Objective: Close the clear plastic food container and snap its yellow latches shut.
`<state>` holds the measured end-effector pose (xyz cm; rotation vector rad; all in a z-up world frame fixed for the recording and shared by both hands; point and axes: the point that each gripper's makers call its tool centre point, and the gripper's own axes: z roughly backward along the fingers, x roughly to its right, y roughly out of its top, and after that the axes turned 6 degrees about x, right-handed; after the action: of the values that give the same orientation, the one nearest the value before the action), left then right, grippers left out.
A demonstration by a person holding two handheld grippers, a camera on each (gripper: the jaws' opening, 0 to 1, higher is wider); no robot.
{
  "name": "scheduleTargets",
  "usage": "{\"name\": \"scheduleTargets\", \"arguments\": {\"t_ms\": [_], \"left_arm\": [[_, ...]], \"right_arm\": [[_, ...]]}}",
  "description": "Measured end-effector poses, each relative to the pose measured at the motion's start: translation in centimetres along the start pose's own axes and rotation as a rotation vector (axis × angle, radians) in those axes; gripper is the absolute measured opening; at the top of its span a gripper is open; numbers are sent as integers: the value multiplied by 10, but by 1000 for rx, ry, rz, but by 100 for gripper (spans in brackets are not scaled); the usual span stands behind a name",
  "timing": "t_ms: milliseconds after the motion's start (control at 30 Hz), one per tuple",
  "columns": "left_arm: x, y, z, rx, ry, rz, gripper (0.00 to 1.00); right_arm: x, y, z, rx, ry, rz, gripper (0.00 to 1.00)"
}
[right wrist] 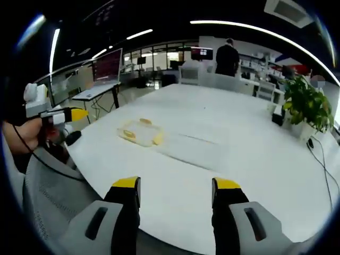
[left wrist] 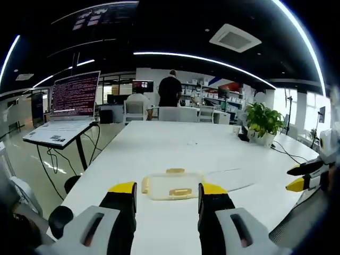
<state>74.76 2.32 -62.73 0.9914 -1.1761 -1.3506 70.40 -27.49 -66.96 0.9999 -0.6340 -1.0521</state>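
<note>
A wide white counter (left wrist: 175, 149) is being shown, its near edge curving just ahead of both grippers and its far edge running toward chairs and shelves at the back. Plenty of bare surface is being left open around the middle. Along the right side, a potted plant (left wrist: 264, 121) is being seen standing near the rim, with a dark cable trailing beside it. Off the left edge, a laptop (left wrist: 68, 109) is sitting on a separate stand, apart from the counter. A person in dark clothes (left wrist: 170, 90) is standing far back.

The clear plastic food container (left wrist: 171, 186) is lying flat on the counter near its front edge, yellow latches (left wrist: 180, 192) being visible on its sides. The left gripper (left wrist: 167, 194) is being held just short of it, jaws apart and empty, the container framed between them. The right gripper (right wrist: 176, 186) is being held off the counter's near edge, jaws spread with nothing between, the container (right wrist: 139, 132) lying well ahead and to the left.
</note>
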Motion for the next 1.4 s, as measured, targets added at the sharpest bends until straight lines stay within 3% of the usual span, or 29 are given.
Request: {"name": "scheduleTargets", "arguments": {"t_ms": [1400], "left_arm": [[-3,0,-1,-1,2,-7,40]], "right_arm": [[-4,1,-2,6,11,11,50]]}}
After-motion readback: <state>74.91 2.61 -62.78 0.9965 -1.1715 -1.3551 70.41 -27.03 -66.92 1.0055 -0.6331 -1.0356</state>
